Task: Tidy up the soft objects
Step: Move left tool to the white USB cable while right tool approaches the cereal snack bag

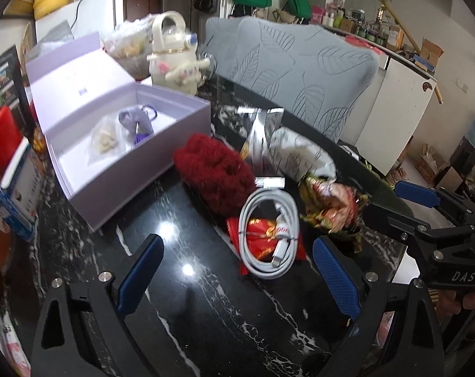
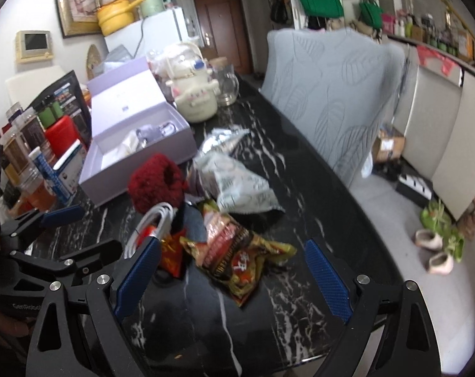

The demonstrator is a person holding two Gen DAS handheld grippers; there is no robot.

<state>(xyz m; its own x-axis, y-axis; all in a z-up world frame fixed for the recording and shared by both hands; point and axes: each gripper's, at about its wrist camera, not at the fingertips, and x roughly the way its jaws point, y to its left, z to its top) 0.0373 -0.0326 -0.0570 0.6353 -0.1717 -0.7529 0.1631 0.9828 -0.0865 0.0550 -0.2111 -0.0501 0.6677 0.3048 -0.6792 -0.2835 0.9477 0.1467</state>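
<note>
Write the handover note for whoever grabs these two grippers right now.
Left gripper: open, empty, above the table near the cable.
Right gripper: open, empty, over the snack bag.
Box: open at the left, already holding a grey pouch and a clear bag.
Still out on the table: red fuzzy item next to the box, white coiled cable lying on a red packet, white patterned bag, snack bag.
Left to do: presumably move the loose soft items into the box; nothing is gripped yet.
</note>
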